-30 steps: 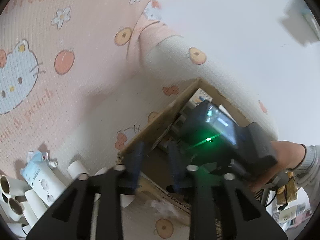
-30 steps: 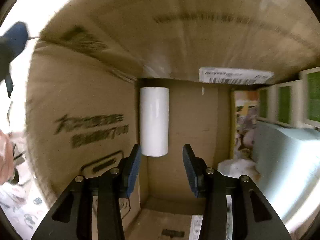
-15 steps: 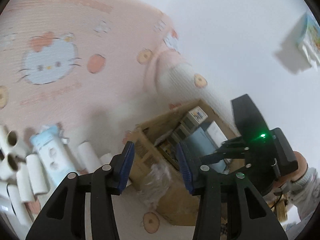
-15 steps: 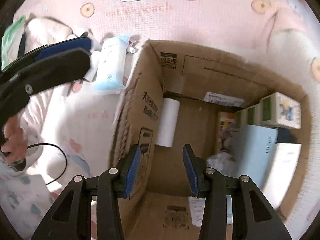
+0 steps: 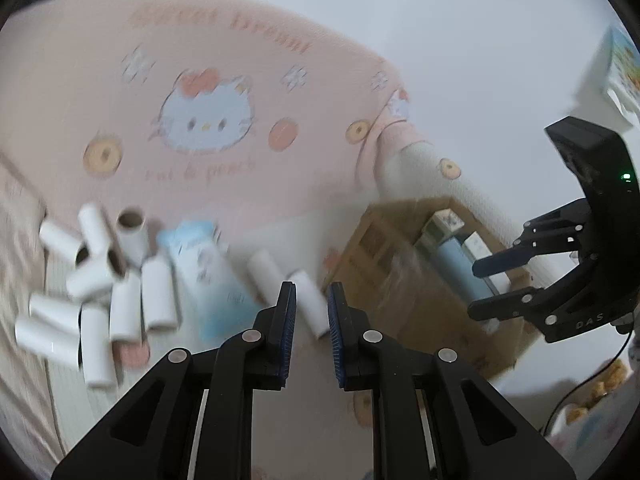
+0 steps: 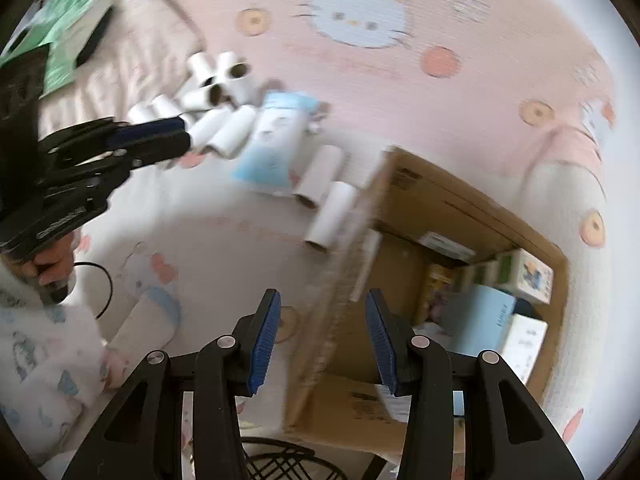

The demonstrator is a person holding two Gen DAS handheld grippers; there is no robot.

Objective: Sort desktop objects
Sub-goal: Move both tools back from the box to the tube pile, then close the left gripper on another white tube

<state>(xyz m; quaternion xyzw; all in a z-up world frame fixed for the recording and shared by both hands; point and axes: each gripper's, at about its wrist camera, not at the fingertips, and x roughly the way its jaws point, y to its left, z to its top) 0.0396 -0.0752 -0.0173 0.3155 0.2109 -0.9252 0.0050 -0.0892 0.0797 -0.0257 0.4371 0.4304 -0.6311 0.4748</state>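
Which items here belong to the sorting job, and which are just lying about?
Job:
white paper rolls
blue tissue pack
cardboard box
left gripper, closing on nothing
right gripper, empty

Lying about:
green bag
black cable
Hello Kitty blanket

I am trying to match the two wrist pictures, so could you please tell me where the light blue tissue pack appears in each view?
Left wrist view: the light blue tissue pack lies left of centre, between the heap of white tubes and the cardboard box.
Right wrist view: the pack lies above centre, right of the heap, up-left of the box.
Shared landmark: the cat face printed on the pink blanket.
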